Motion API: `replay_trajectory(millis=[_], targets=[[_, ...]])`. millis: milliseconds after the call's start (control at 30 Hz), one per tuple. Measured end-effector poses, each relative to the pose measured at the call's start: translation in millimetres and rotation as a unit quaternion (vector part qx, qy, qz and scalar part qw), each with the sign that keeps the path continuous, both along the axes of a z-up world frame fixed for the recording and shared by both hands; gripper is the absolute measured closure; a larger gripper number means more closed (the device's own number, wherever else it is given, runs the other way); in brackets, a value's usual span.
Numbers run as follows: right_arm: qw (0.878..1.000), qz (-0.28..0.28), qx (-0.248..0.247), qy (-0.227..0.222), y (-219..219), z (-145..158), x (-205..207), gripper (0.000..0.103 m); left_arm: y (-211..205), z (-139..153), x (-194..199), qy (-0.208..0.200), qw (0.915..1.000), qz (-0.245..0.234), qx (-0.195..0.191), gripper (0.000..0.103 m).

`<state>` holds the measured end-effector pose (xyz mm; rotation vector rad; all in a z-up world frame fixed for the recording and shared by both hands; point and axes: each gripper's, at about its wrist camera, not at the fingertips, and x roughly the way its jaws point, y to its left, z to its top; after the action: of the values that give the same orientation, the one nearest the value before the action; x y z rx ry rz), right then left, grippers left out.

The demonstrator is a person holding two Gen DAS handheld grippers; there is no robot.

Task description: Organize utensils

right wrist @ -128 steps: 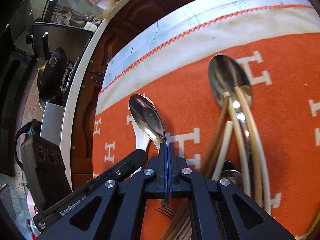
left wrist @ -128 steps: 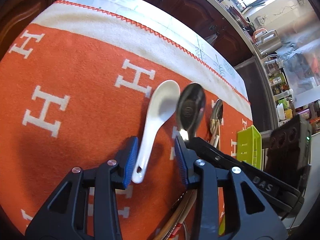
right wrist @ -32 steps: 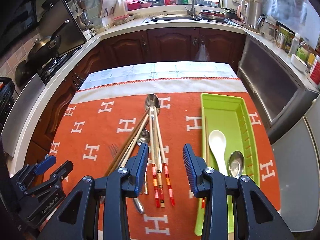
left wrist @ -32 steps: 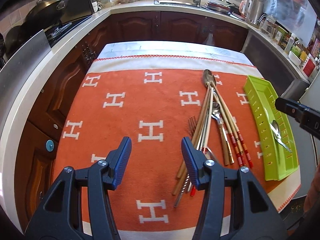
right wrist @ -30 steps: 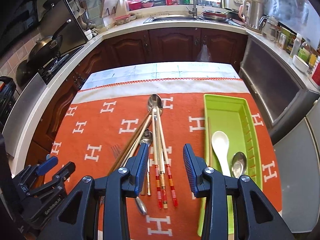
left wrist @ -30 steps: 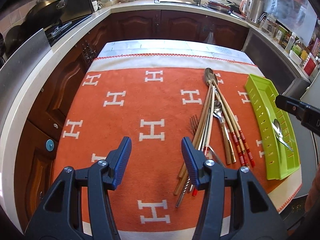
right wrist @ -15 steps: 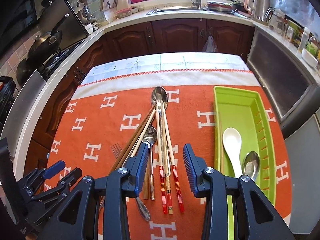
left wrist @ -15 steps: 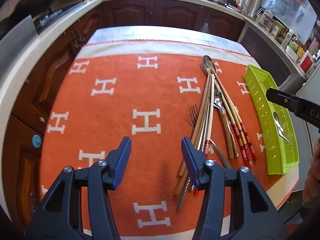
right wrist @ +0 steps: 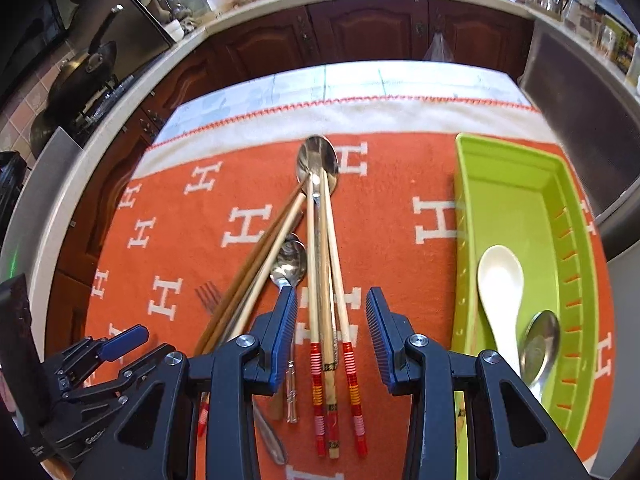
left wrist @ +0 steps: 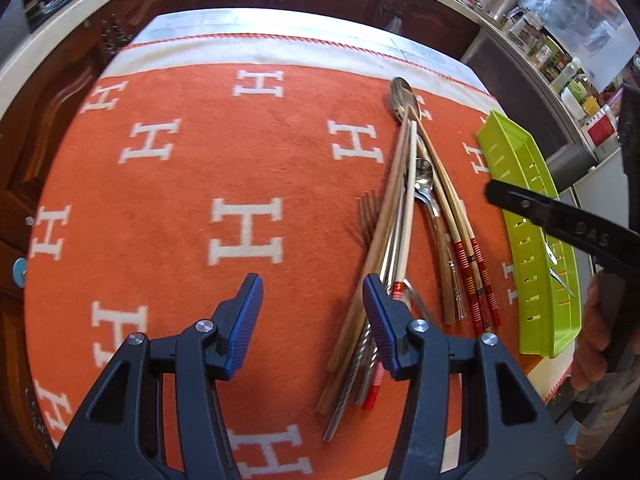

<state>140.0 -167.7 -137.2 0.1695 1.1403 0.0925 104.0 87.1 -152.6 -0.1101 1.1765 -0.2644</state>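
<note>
Chopsticks [right wrist: 325,280] lie between the right gripper's fingers [right wrist: 285,332], tray [right wrist: 516,184] to their right holding two spoons [right wrist: 500,280].

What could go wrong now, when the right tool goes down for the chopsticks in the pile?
1. The chopsticks lie crossed over a long spoon, so the open right tool may close on several pieces together.
2. Lifting one stick could drag the small spoon or the fork across the cloth.
3. The left tool hovers near the same pile; they might collide.
</note>
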Motion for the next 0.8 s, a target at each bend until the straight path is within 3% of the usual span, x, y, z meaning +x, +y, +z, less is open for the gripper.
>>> replay_trajectory(millis=[133,300,433,700,800], targets=[[1.0,-0.002,-0.002,0.019,-3.3,-21.6,16.6,0.067,-11.4,-7.8,13.7,0.008,0.9999,-0.007,0.002,0.054],[0.999,0.005,-0.014,0.036,-4.2,-44.1,33.8,0.082,-24.2,-15.9,27.1,0.012,0.9998,-0.011,0.009,0.055],[0.998,0.03,-0.02,0.046,2.3,-54.4,40.6,0.083,-35.0,-17.5,31.9,0.009,0.9997,-0.021,0.011,0.058],[0.997,0.059,-0.046,0.032,14.6,-52.9,43.7,0.084,-44.1,-15.9,33.5,0.011,0.9991,-0.041,0.002,0.078],[0.997,0.065,-0.029,0.034,16.3,-52.9,41.0,0.098,-45.8,-15.5,32.7,0.013,0.9985,-0.053,-0.008,0.087]])
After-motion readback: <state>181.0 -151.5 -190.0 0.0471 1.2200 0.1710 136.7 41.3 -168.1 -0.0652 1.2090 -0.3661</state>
